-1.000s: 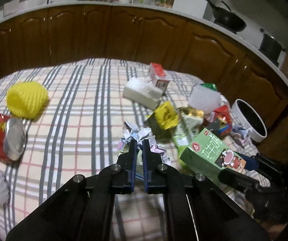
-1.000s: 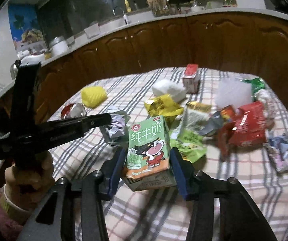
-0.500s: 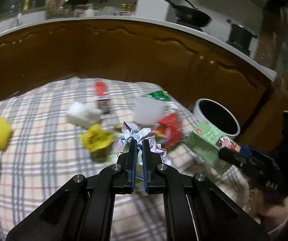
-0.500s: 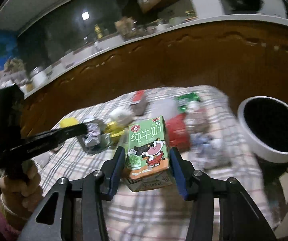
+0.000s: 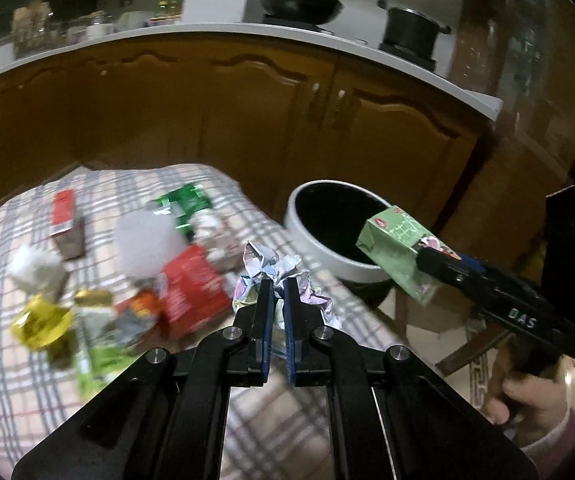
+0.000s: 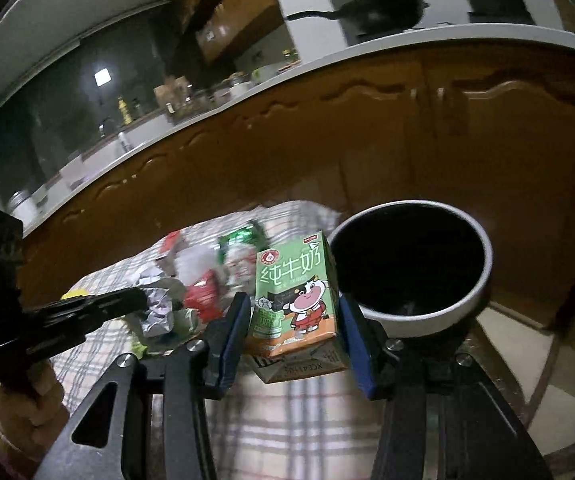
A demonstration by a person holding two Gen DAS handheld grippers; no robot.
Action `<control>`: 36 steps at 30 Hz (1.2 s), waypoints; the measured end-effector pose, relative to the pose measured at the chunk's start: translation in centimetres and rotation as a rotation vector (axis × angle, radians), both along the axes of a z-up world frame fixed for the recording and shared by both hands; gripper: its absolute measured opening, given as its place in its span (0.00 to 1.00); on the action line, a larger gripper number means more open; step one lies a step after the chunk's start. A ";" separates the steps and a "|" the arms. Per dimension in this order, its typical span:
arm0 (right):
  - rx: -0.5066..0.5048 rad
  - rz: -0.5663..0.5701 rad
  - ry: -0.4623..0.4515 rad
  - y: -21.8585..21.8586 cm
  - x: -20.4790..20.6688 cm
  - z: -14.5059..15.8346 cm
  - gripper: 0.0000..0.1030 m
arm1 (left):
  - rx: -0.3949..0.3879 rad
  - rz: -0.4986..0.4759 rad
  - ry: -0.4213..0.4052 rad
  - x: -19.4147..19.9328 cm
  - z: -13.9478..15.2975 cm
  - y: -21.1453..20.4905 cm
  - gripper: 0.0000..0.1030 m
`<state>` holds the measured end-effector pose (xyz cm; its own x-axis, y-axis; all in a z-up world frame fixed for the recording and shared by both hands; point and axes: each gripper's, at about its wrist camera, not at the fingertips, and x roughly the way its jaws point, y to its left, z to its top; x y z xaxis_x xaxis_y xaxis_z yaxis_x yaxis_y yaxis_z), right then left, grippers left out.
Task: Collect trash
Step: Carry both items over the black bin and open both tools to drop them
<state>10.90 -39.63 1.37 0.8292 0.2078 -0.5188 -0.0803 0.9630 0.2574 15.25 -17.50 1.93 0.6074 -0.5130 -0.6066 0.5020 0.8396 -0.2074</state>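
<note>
My left gripper (image 5: 278, 286) is shut on a crumpled silver foil wrapper (image 5: 273, 266) and holds it above the table's right end. My right gripper (image 6: 292, 308) is shut on a green milk carton (image 6: 293, 284) just left of the white bin (image 6: 483, 280) with a dark inside. In the left wrist view the carton (image 5: 397, 254) hangs at the near rim of the bin (image 5: 311, 244). The foil also shows in the right wrist view (image 6: 159, 308), held in the left gripper (image 6: 137, 300).
Blurred trash lies on the checked tablecloth (image 5: 15, 368): a red packet (image 5: 191, 284), a yellow wrapper (image 5: 41, 320), a green packet (image 5: 185, 200), a red carton (image 5: 65, 220), white foam (image 5: 145, 236). Wooden cabinets (image 5: 247, 120) stand behind. The floor (image 6: 527, 344) lies beside the bin.
Both grippers have swung right, from over the middle of the table to the bin at its right end, each still holding its item. The carton now hangs at the bin's rim.
</note>
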 end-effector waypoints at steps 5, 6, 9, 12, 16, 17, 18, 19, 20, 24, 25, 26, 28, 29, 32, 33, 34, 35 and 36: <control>-0.010 -0.044 0.002 -2.0 1.2 0.0 0.45 | 0.003 -0.047 -0.002 1.3 0.5 -3.6 0.04; -0.013 -0.050 0.002 -2.5 1.4 -0.1 0.45 | 0.002 -0.053 0.001 1.7 0.5 -4.1 0.04; -0.016 -0.071 0.009 -4.0 2.2 -0.4 0.45 | -0.005 -0.067 0.022 3.0 0.4 -5.5 0.04; -0.021 -0.091 0.018 -5.2 2.9 -0.7 0.45 | -0.012 -0.079 0.051 4.5 0.2 -6.8 0.04; -0.024 -0.106 0.031 -6.4 3.9 -1.2 0.45 | -0.009 -0.089 0.072 6.0 -0.3 -8.4 0.04; -0.023 -0.107 0.034 -6.6 4.1 -1.3 0.45 | -0.008 -0.090 0.077 6.4 -0.5 -8.8 0.04; -0.024 -0.109 0.037 -6.8 4.3 -1.4 0.45 | -0.007 -0.091 0.085 6.7 -0.7 -9.2 0.04; -0.027 -0.111 0.040 -7.0 4.5 -1.5 0.45 | -0.007 -0.091 0.095 7.2 -0.9 -9.6 0.04; -0.028 -0.112 0.042 -7.2 4.7 -1.5 0.45 | -0.008 -0.092 0.103 7.5 -1.1 -9.8 0.04; -0.032 -0.116 0.058 -7.7 5.5 -2.0 0.45 | -0.007 -0.104 0.127 8.8 -1.5 -11.5 0.04; -0.032 -0.117 0.063 -7.9 5.7 -2.1 0.45 | -0.004 -0.105 0.128 9.0 -1.6 -11.9 0.04; -0.033 -0.118 0.067 -8.0 6.1 -2.2 0.45 | 0.000 -0.106 0.131 9.3 -1.6 -12.3 0.04; -0.032 -0.120 0.078 -8.5 6.9 -2.4 0.45 | 0.005 -0.110 0.137 9.8 -1.9 -13.0 0.04; -0.033 -0.122 0.082 -8.6 7.0 -2.5 0.45 | 0.009 -0.112 0.141 10.1 -2.0 -13.4 0.04; -0.028 -0.125 0.097 -9.2 7.9 -2.9 0.45 | 0.022 -0.111 0.156 10.9 -2.8 -14.2 0.04; -0.027 -0.127 0.103 -9.3 8.1 -3.0 0.45 | 0.025 -0.111 0.165 11.2 -3.1 -14.4 0.04; -0.027 -0.127 0.107 -9.4 8.3 -3.1 0.45 | 0.027 -0.110 0.174 11.6 -3.4 -14.7 0.04; -0.027 -0.127 0.112 -9.5 8.4 -3.2 0.45 | 0.028 -0.109 0.179 11.7 -3.6 -14.8 0.04; -0.026 -0.128 0.116 -9.7 8.7 -3.3 0.45 | 0.030 -0.109 0.186 11.9 -3.9 -14.9 0.04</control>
